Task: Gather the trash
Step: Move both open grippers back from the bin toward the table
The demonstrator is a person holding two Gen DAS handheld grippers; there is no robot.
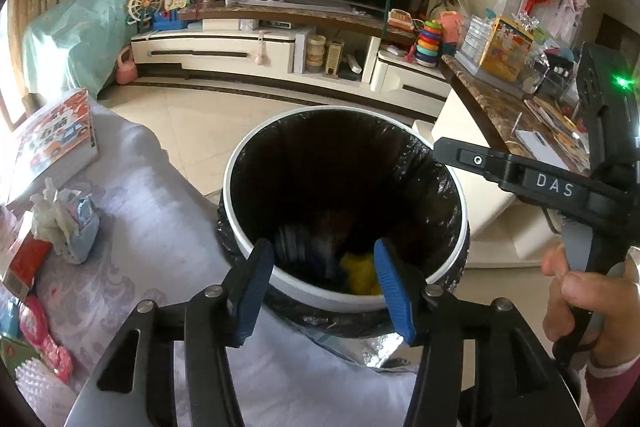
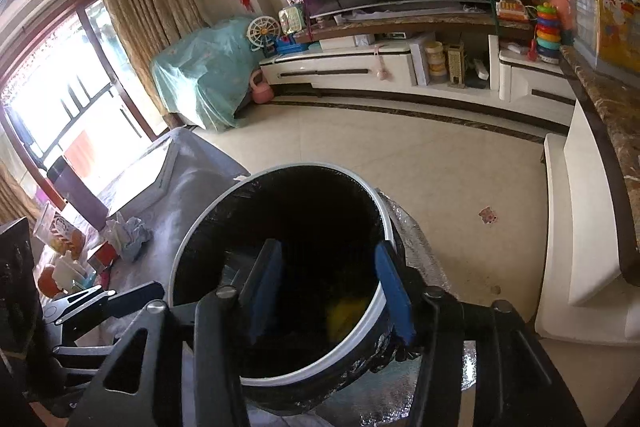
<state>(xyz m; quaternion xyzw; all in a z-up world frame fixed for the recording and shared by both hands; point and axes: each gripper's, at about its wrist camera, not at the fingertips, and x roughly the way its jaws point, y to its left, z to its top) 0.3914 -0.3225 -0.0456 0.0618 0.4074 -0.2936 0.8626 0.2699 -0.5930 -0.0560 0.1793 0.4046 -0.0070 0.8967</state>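
A white-rimmed trash bin (image 1: 229, 187) with a black liner stands against the cloth-covered table (image 1: 160, 227). Yellow trash (image 1: 358, 273) lies at its bottom, beside dark bits I cannot make out. My left gripper (image 1: 320, 255) hangs open over the bin's near rim, nothing between its blue pads. My right gripper (image 2: 328, 259) is also open and empty above the bin (image 2: 180, 255), with the yellow trash (image 2: 344, 311) below it. One finger (image 1: 472, 157) of the right gripper reaches over the bin's right rim, and a hand (image 1: 580, 299) holds that tool. Crumpled tissue with a pale blue wrapper (image 1: 68, 223) sits on the table.
A picture book (image 1: 56, 143), a red box (image 1: 28, 259) and pink toys (image 1: 40, 331) lie along the table's left side. A marble-topped counter (image 1: 492, 107) crowded with items stands right of the bin. Beyond lie tiled floor (image 2: 440, 155) and a TV cabinet (image 1: 248, 47).
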